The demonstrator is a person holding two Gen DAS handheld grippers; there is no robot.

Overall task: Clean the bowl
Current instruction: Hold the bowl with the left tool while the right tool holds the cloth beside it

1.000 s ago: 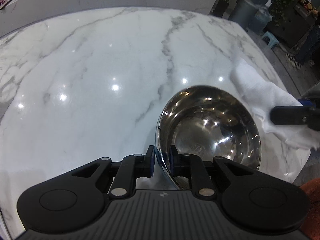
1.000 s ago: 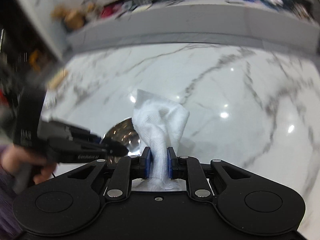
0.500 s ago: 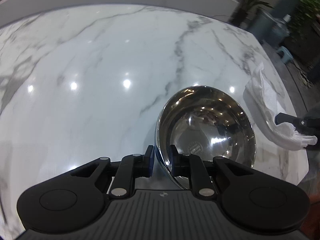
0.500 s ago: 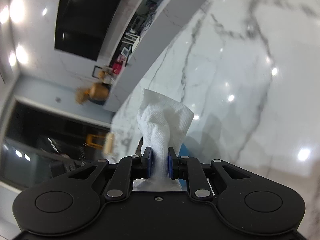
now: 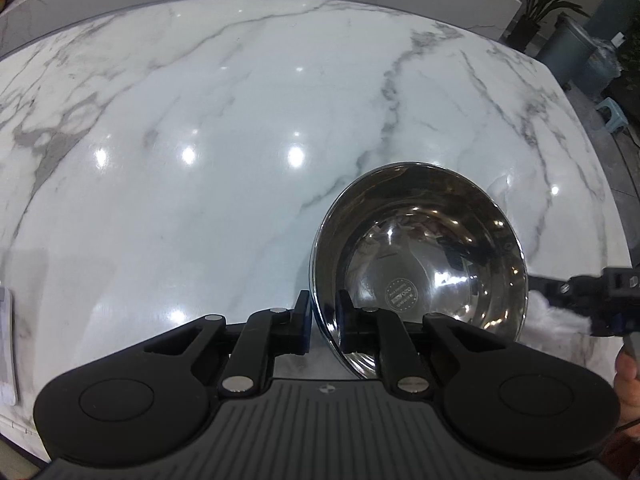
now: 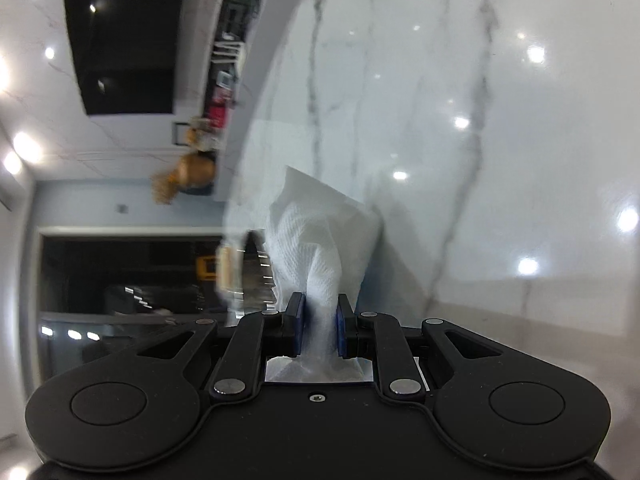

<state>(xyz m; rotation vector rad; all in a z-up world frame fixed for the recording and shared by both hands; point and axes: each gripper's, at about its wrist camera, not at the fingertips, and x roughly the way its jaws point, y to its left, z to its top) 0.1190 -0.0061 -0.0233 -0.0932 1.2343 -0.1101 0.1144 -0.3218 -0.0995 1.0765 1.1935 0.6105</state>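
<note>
Our left gripper (image 5: 322, 322) pinches the steel bowl (image 5: 420, 256) rim at seven o'clock on the marble table (image 5: 200, 120); our right gripper (image 6: 319, 330) clamps a white paper towel (image 6: 320, 236), at the bowl's three o'clock

The bowl (image 5: 420, 256) is a shiny stainless steel one, round and deep, mirror finish inside with a little round stamp on the bottom. It looks empty, and it sits on the white marble worktop (image 5: 200, 140) toward the near right, tipped a bit toward the camera. Its near-left rim is pinched between the left tongs (image 5: 323, 320), one finger inside and one outside. The cleaning bit is a crumpled white paper towel (image 6: 320, 240), clamped in the right tongs (image 6: 320, 330), sticking up past the fingers just right of the bowl.
</note>
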